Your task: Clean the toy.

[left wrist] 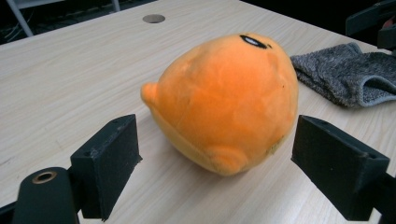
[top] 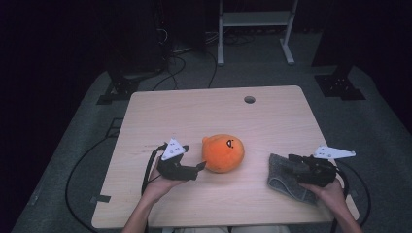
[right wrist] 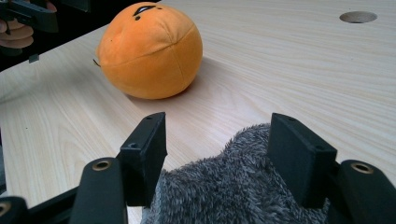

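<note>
A round orange plush toy (top: pixel 222 153) with a stitched face lies on the front middle of the pale wooden table (top: pixel 194 111). My left gripper (top: pixel 199 166) is just left of it, level with the tabletop. In the left gripper view its jaws stand open (left wrist: pixel 224 165), one on each side of the plush (left wrist: pixel 229 98), without touching it. A grey fuzzy cloth (top: pixel 283 182) lies at the front right. My right gripper (top: pixel 291 159) rests over it, open (right wrist: pixel 223 149), with a hump of the cloth (right wrist: pixel 233 186) between its jaws.
A round cable hole (top: pixel 249 99) sits near the table's far edge. Behind the table on the floor stand a white frame (top: pixel 255 19) and black stand bases (top: pixel 116 90) with cables. Bare tabletop stretches beyond the plush.
</note>
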Tool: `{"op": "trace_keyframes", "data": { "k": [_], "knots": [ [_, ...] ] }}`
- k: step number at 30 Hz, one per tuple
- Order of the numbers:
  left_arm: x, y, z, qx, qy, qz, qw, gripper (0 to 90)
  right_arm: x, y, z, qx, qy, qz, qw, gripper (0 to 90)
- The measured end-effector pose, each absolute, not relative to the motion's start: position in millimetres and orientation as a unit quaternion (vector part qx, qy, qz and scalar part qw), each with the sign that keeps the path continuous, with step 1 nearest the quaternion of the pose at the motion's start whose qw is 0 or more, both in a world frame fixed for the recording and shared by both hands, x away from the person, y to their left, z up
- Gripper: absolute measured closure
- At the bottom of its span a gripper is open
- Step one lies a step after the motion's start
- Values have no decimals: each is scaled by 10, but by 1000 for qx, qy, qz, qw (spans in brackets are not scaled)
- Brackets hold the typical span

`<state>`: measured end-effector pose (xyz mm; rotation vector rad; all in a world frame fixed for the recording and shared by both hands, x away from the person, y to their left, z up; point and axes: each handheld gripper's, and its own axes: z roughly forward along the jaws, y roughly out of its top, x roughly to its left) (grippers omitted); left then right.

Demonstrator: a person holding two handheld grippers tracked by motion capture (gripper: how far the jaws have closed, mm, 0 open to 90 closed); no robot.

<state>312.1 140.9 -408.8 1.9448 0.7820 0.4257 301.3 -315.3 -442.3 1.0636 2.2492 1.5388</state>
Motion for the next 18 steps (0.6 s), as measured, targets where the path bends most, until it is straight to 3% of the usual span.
{"op": "trace_keyframes", "data": {
  "k": [18],
  "knots": [
    [2939,1641,-4290,785,349,168,483,120,3006,-3137,-4435,358,768,519,107,362]
  ]
}}
